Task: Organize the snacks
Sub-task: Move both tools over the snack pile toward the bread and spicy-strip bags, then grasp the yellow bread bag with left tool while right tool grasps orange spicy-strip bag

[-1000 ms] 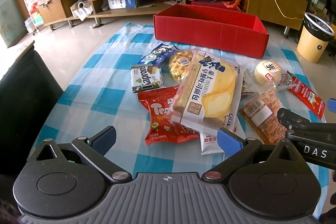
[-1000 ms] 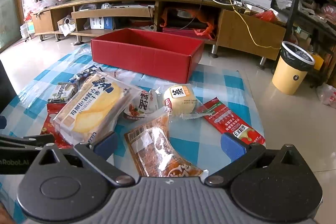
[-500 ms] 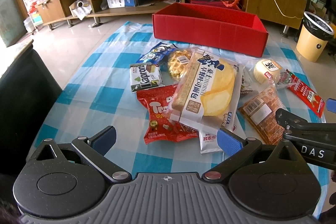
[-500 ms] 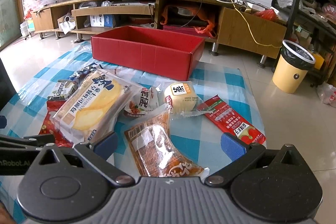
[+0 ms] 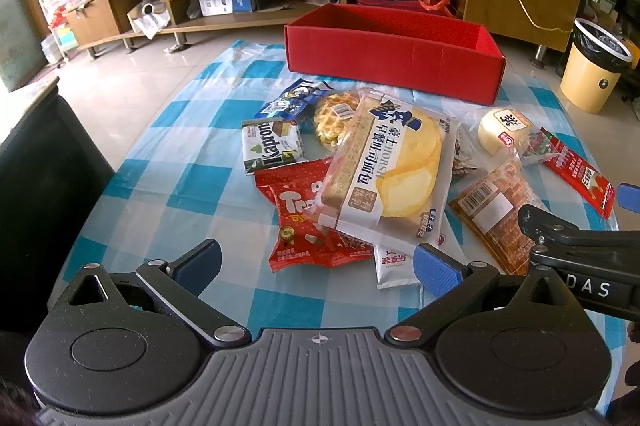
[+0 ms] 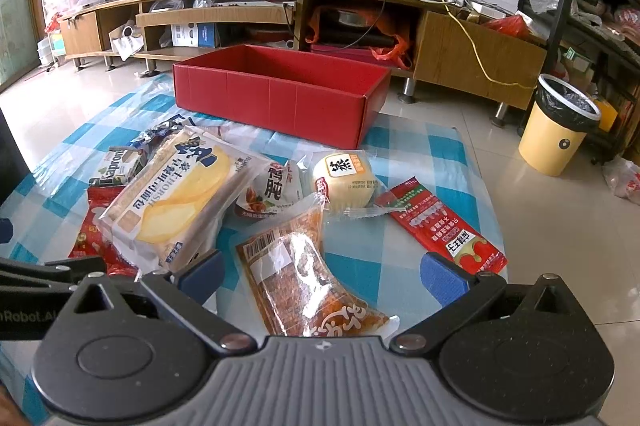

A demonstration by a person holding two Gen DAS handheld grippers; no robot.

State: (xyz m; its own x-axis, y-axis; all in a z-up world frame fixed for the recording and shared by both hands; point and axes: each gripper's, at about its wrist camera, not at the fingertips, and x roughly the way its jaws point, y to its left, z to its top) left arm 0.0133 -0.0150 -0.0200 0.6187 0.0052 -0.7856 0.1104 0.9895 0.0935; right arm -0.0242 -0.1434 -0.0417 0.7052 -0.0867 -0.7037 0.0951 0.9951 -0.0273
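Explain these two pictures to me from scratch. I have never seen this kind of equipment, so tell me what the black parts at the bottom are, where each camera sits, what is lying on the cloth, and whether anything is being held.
There is no robot arm here. A person holds a two-finger gripper in each hand, and each carries a wide-angle camera looking forward along its fingers. The black parts with blue pads at the bottom are those fingers.

One picture comes from the left gripper, the other from the right gripper. Both are open and hold nothing.

On the blue checked cloth lies a heap of packaged snacks: a large bread pack on top of a red snack bag, a waffle, a round bun, a brown snack pack and a long red sachet. Behind them stands a red box, seemingly empty.
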